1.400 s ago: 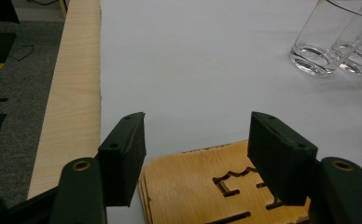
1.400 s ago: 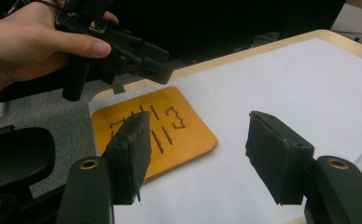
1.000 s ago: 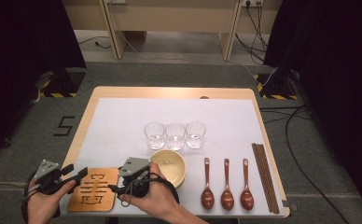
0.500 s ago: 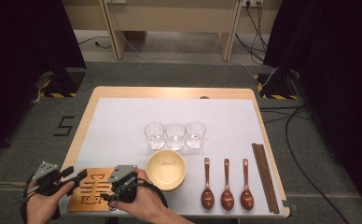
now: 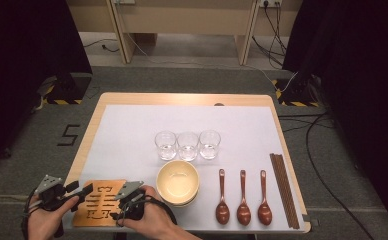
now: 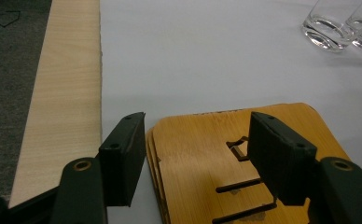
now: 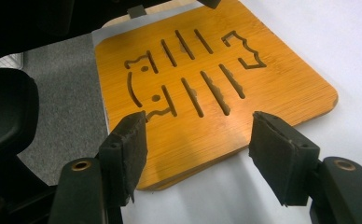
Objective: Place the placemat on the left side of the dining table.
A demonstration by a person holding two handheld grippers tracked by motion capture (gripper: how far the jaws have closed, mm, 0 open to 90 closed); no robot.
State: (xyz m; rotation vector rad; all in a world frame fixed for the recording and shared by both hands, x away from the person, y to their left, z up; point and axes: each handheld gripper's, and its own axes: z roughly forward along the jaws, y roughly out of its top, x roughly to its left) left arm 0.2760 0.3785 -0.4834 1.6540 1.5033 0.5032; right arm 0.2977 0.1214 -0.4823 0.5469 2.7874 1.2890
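Since the earlier frames the right tongs have come away from the bowl and dropped toward the near edge of the desk, over the right half of the wooden trivet; their jaws have just been opening, with nothing pressed between them. Left tongs sit much where they were, at the trivet's left side.

Right tongs, own view: both jaws stand wide apart above the near edge of the trivet, one over its carved face near the cut-out slots, the other past its rounded corner over the white sheet. Pads touch nothing as far as can be seen.

Left tongs, own view: jaws also spread wide. One jaw sits just off the trivet's edge over the white sheet, the other over the wood beside a cut-out. That edge shows as several layers, so there may be more than one board stacked; cannot tell for certain. No grip on it.

Trivet position, high view: near-left corner of the desk, on the white sheet, flat, carved side up, between the two tongs. Bowl just to its right, apart from it.

Elsewhere on the desk: three glasses in a row behind the bowl, three brown spoons side by side to the right, chopsticks at the far right edge of the sheet.
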